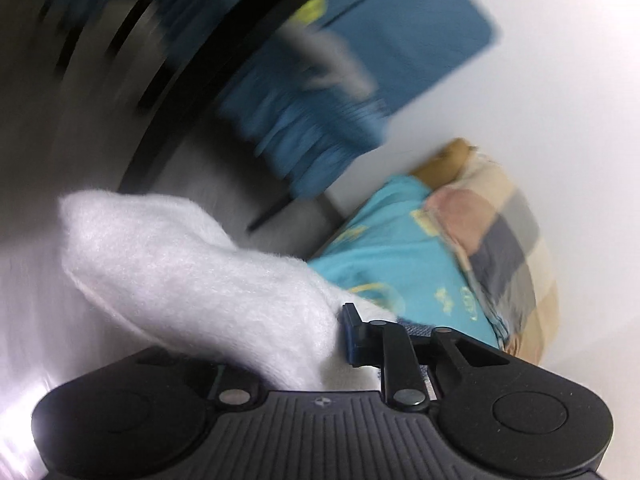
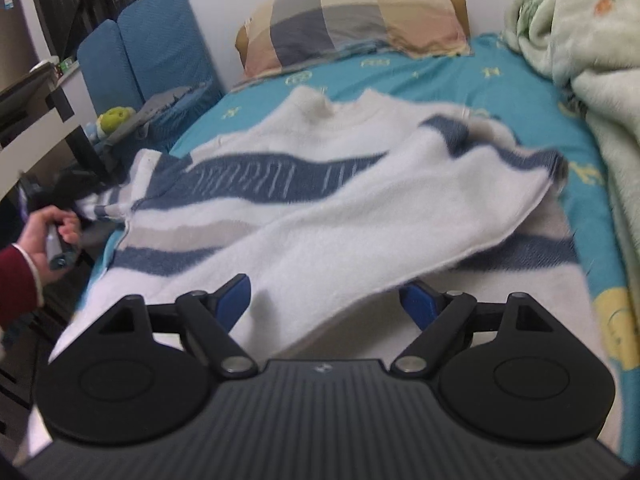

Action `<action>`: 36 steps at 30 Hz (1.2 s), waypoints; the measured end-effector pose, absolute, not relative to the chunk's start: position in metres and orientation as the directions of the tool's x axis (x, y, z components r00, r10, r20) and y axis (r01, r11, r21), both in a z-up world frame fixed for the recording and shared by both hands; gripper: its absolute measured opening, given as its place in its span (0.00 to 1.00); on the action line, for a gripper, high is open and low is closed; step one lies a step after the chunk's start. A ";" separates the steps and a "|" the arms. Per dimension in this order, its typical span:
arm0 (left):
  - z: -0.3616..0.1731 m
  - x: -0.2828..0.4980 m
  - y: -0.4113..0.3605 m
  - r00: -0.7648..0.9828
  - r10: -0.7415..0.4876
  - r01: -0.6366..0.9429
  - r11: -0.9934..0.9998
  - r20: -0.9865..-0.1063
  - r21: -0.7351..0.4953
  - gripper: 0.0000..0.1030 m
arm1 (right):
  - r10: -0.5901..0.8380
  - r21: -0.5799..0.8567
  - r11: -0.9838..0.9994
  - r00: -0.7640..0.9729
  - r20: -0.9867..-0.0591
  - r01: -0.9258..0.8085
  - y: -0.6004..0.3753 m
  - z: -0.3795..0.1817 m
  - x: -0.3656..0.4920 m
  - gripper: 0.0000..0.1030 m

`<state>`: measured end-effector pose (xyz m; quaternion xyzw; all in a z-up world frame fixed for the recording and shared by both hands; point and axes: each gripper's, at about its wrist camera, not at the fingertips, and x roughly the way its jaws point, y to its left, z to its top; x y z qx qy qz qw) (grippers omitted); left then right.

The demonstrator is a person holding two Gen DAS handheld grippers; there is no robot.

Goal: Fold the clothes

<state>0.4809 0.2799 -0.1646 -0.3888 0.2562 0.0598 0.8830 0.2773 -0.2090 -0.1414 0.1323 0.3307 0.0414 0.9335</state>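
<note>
1. Your sweater (image 2: 304, 200), white with navy and grey stripes, lies spread across the near half of the bed, collar toward the far end and one sleeve folded diagonally over its body.
2. Your left gripper (image 1: 344, 344) is pinching a fold of that sweater's white fleece (image 1: 192, 272): one blue pad (image 1: 351, 336) shows pressed against the cloth, the other is buried under it.
3. In the right wrist view, your left hand (image 2: 48, 236) sits at the sweater's left edge, off the left side of the bed, red cuff showing.
4. Your right gripper (image 2: 328, 300) stands wide apart, holding nothing; the folded sleeve's near edge lies between its blue pads (image 2: 234, 296).
5. Under the sweater is a turquoise sheet (image 2: 500, 76) with yellow print.
6. At the far end a checked pillow (image 2: 352, 20) rests against the wall.
7. To the right a pale green blanket (image 2: 592, 60) is heaped along the bed.
8. To the left, blue cushions (image 2: 152, 52) lean upright just beside the bed, with a small green toy (image 2: 116, 116) near them.
9. The left wrist view is heavily blurred, so little else there can be told.
</note>
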 end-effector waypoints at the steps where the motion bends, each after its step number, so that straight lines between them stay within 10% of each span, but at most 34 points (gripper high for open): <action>1: -0.144 0.478 0.271 0.873 -0.079 -0.273 0.739 -0.481 -0.616 0.20 | 0.161 0.275 0.961 0.780 -0.605 0.015 -0.210 -0.140 0.276 0.81; 13: -0.001 0.394 0.068 0.920 -0.200 0.197 0.979 -0.338 -0.043 0.10 | 0.096 0.328 0.938 0.827 -0.554 0.110 -0.261 -0.110 0.251 0.80; 23: -0.103 0.285 -0.096 0.815 -0.258 0.454 0.840 -0.519 0.297 0.39 | 0.139 0.438 0.892 0.856 -0.497 0.110 -0.296 -0.096 0.236 0.80; 36: -0.144 0.268 -0.100 0.803 -0.274 0.495 0.802 -0.530 0.335 0.47 | 0.356 0.723 0.685 0.826 -0.436 0.086 -0.309 -0.140 0.302 0.82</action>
